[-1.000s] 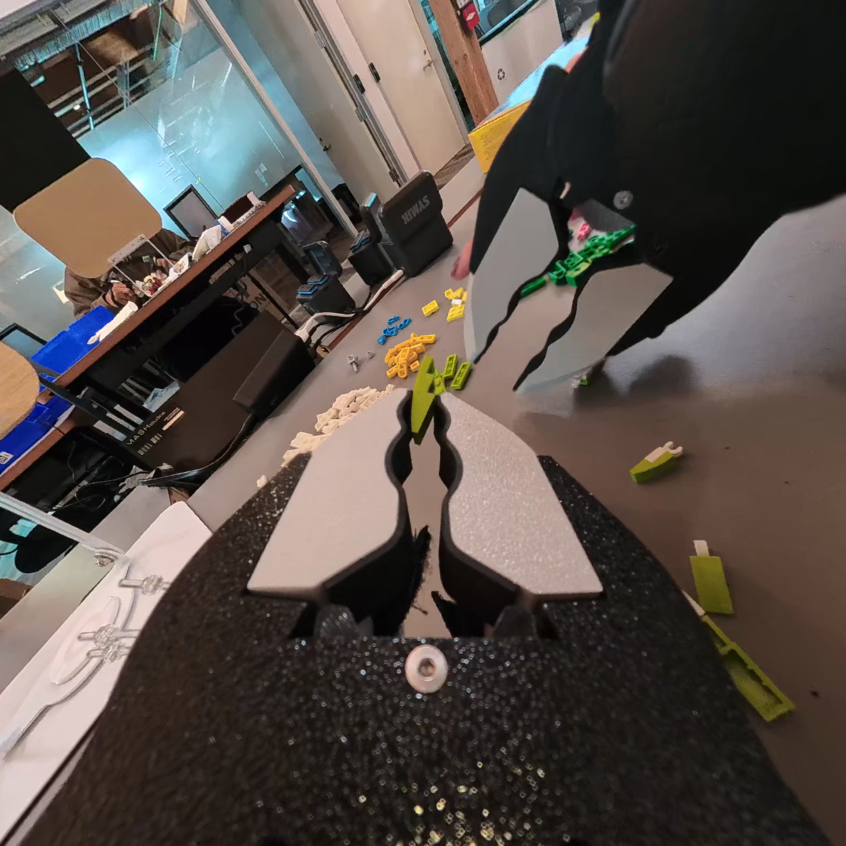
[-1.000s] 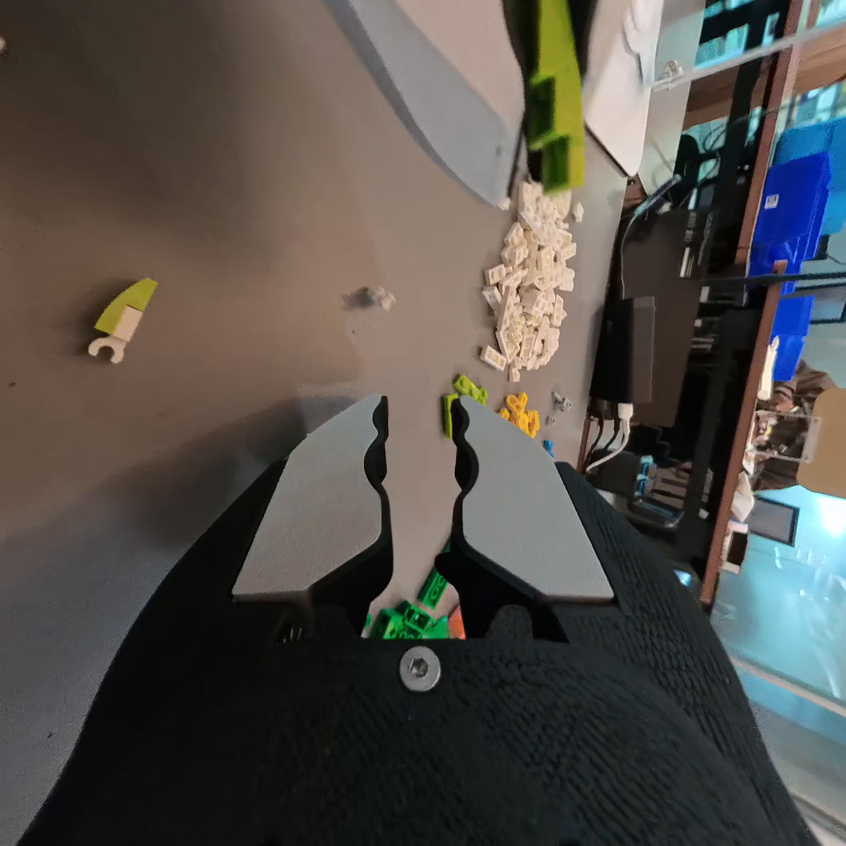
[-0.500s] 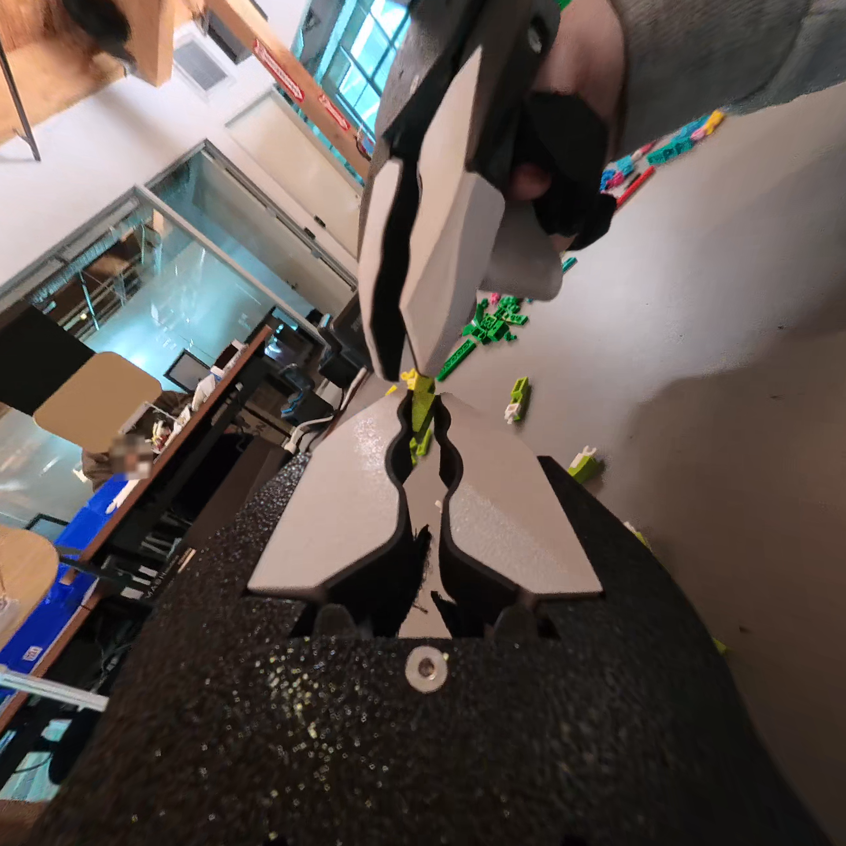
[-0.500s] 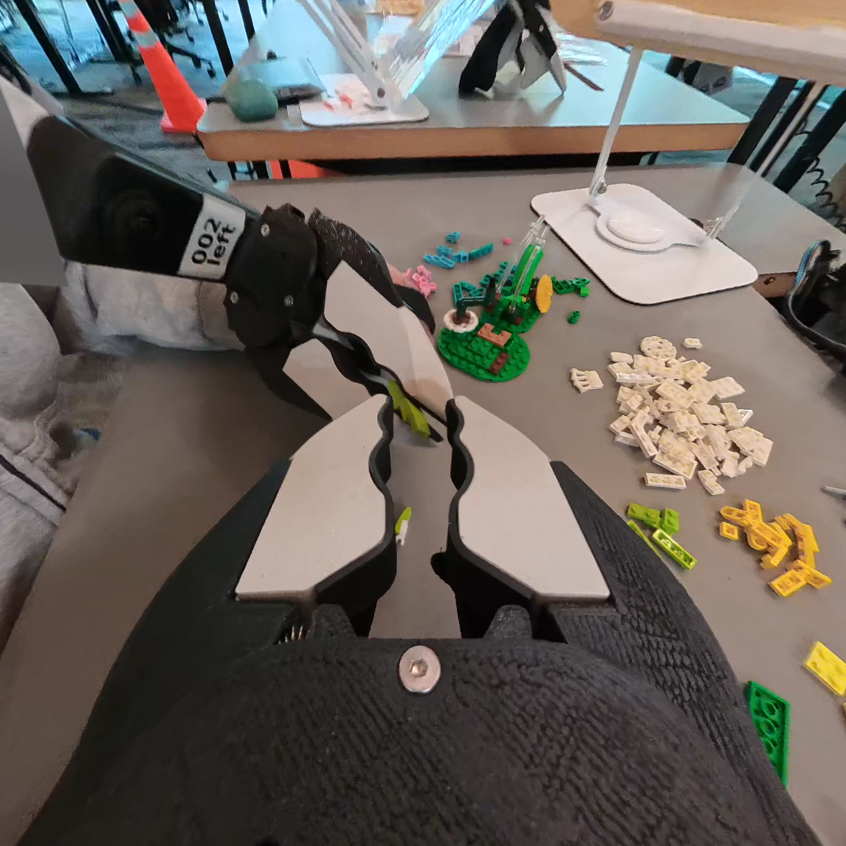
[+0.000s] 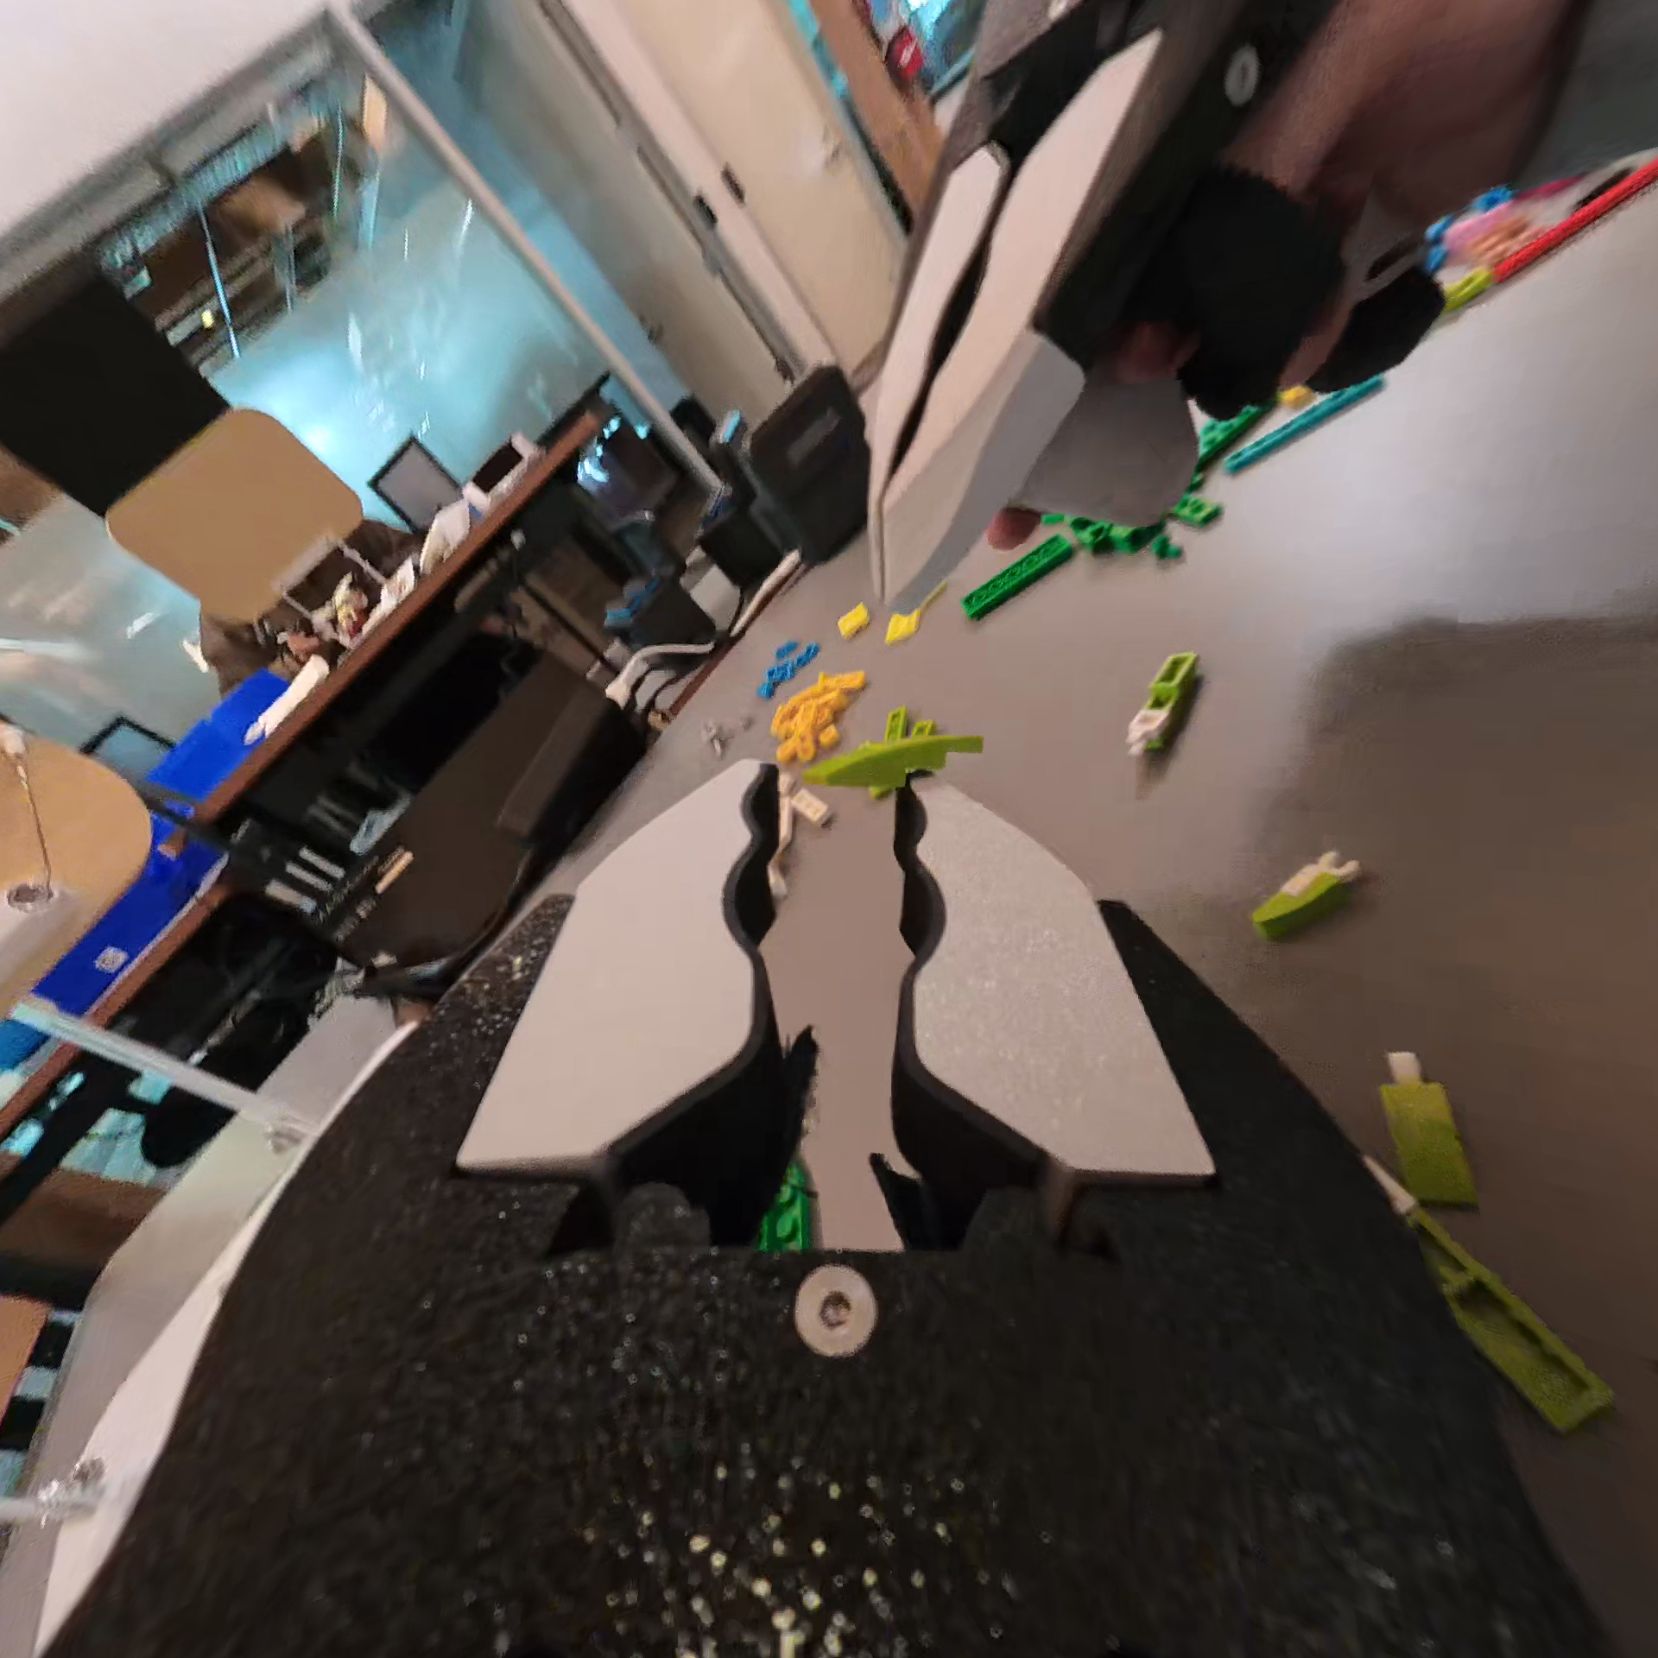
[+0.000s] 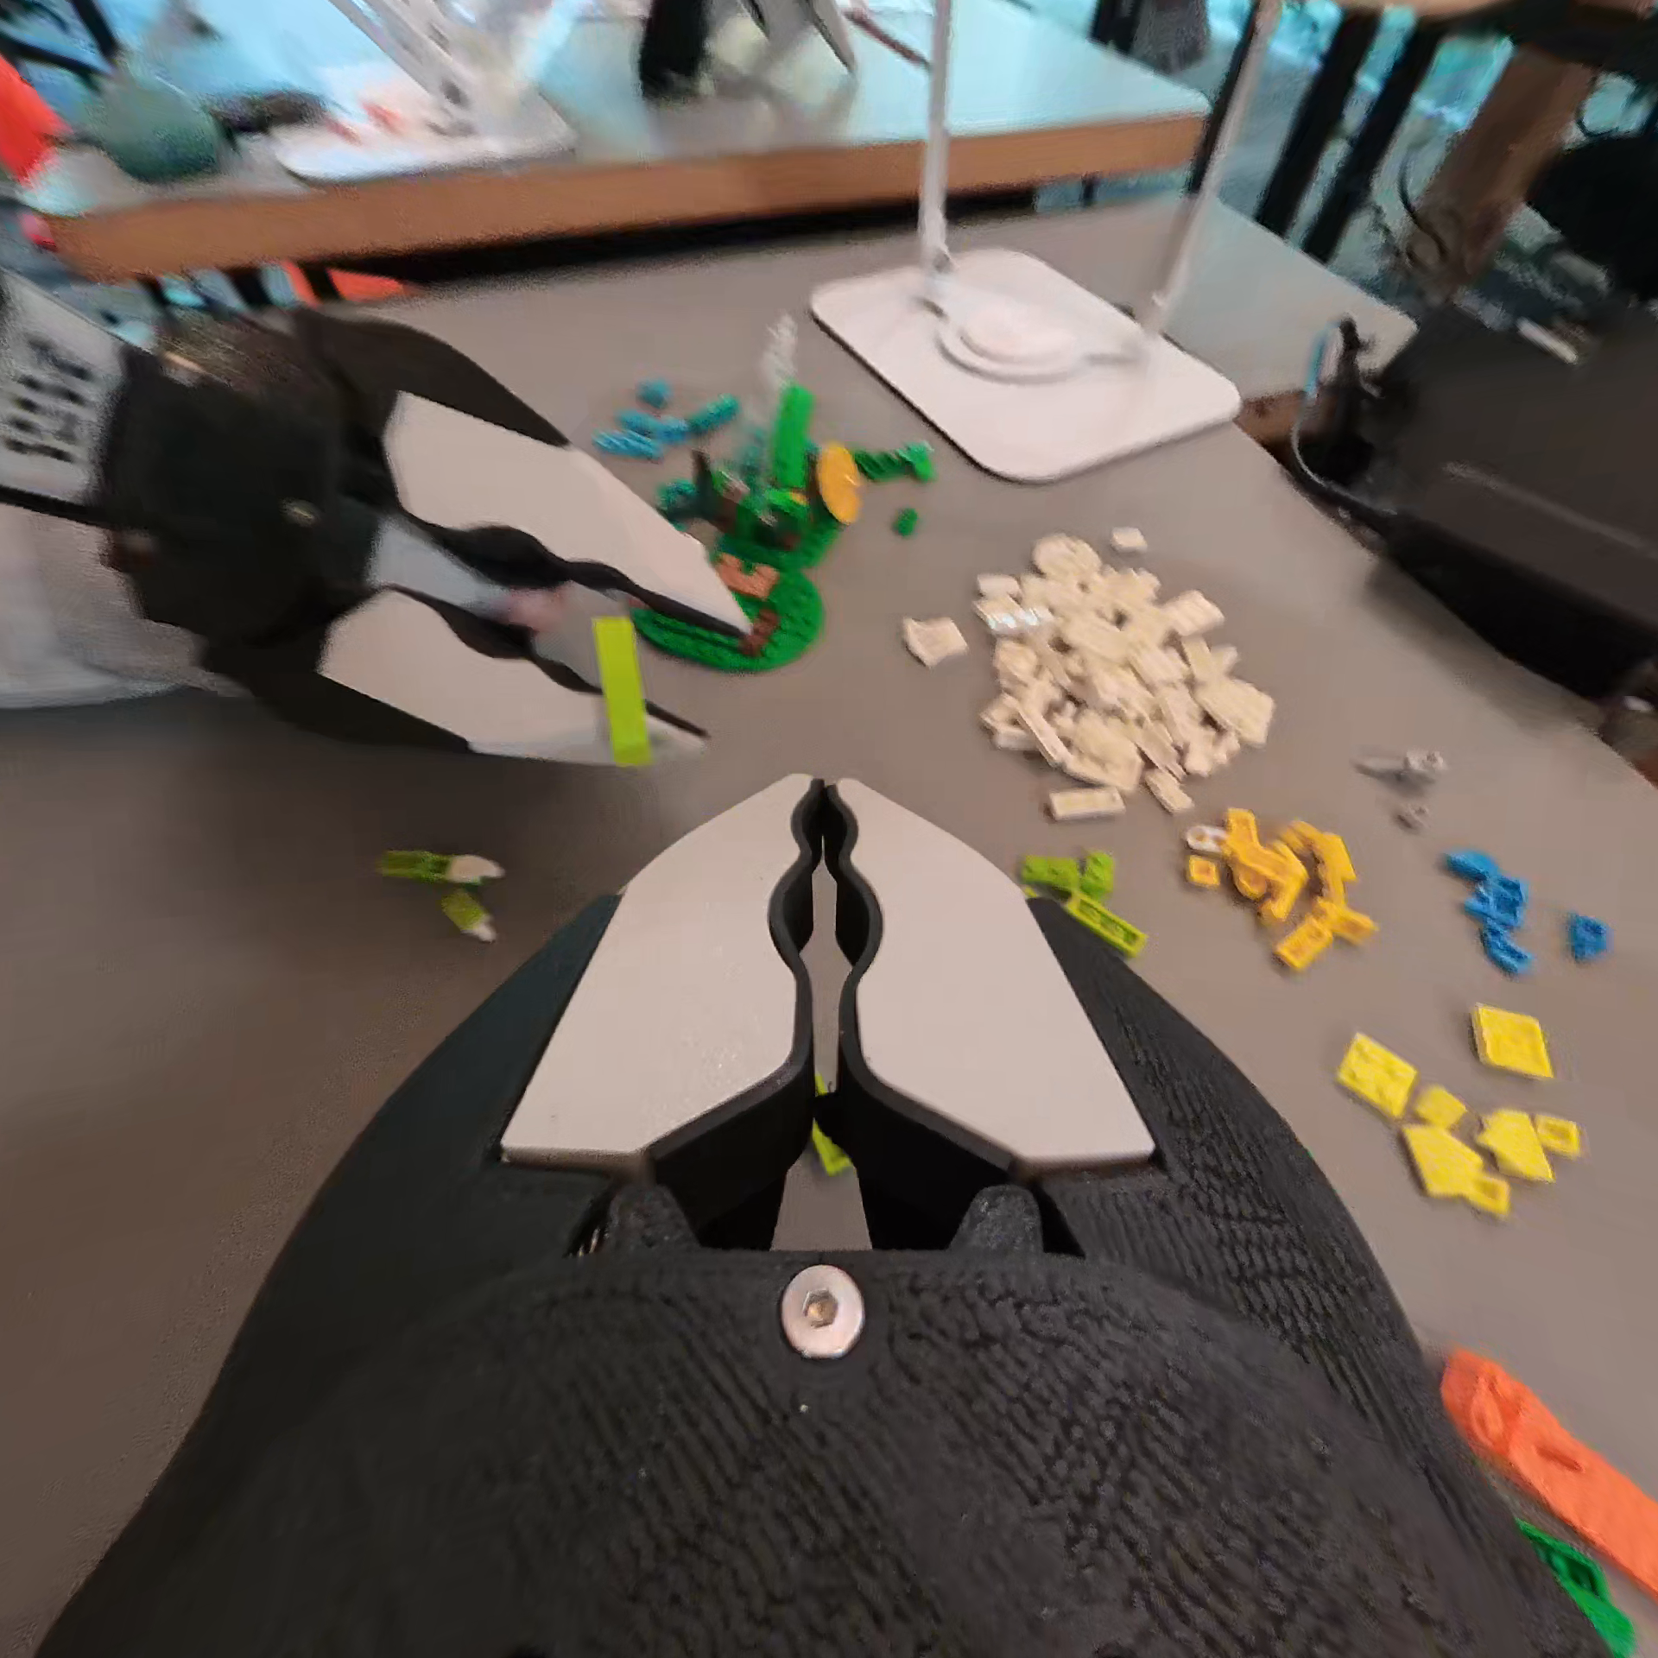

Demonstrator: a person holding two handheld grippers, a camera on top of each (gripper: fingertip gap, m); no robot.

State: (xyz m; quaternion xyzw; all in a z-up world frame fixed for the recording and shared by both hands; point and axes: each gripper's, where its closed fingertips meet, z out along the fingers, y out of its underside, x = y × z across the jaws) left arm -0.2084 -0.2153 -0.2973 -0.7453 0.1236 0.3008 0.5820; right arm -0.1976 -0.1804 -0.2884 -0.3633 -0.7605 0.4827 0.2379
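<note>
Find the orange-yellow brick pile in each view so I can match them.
Left wrist view: the orange-yellow pile sits near centre, just beyond the left gripper tips.
Right wrist view: it lies at mid-height, right of the right gripper.
Shared landmark: blue bricks beside the pile.

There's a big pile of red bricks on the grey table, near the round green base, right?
Not quite. The pile is white, not red. The rest holds: it lies on the grey table, near the round green base. The right wrist view shows this.
</note>
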